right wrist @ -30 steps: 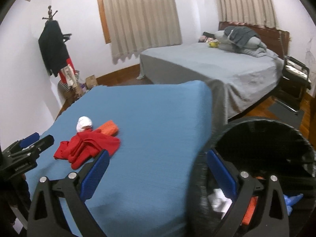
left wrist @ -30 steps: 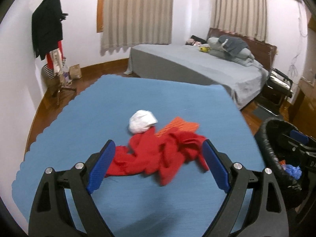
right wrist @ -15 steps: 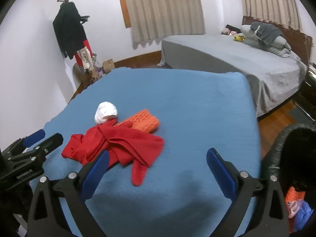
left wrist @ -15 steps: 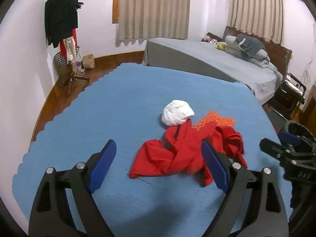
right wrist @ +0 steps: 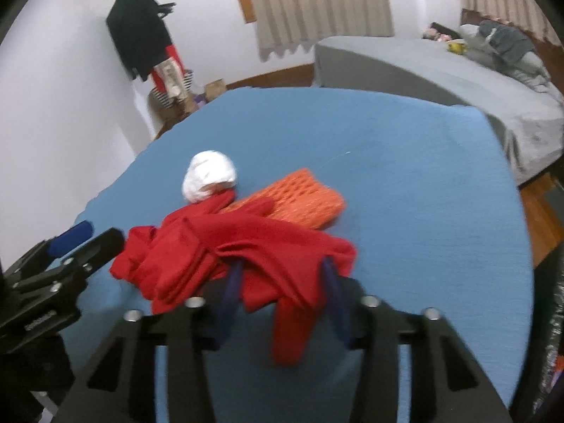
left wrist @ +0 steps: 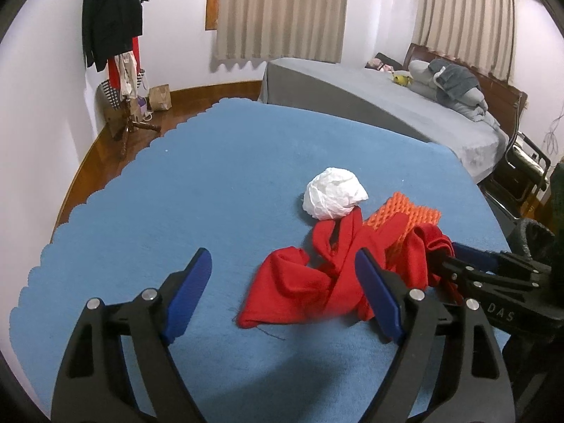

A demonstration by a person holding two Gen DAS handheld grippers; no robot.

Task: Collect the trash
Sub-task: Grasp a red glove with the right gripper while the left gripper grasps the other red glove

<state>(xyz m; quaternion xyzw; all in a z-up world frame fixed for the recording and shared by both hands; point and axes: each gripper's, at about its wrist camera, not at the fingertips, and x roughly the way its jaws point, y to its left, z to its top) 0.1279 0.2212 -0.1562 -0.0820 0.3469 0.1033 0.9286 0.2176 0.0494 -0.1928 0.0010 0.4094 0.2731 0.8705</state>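
Bedroom backdrop, blue surface up front.
A grey bed [left wrist: 370, 102] sits beyond the blue cloth [left wrist: 197, 190]; beige curtains [left wrist: 282, 10] hang behind; a dark coat [left wrist: 109, 14] hangs on the left wall.

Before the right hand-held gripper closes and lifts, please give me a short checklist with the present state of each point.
1. Right hand-held gripper straddles the crumpled red cloth: ok, its blue fingers reach into the folds on either side of a fold.
2. Jaws closed on the cloth: not ok, a gap remains.
3. Left hand-held gripper out of the way: ok, open and above the blue mat, holding nothing.
4. Orange mesh foam sleeve free of the cloth: not ok, the cloth overlaps its near edge.
5. White crumpled paper ball free of the cloth: cannot tell, a red strip touches it.
6. Black bin within reach: cannot tell, only its rim shows.
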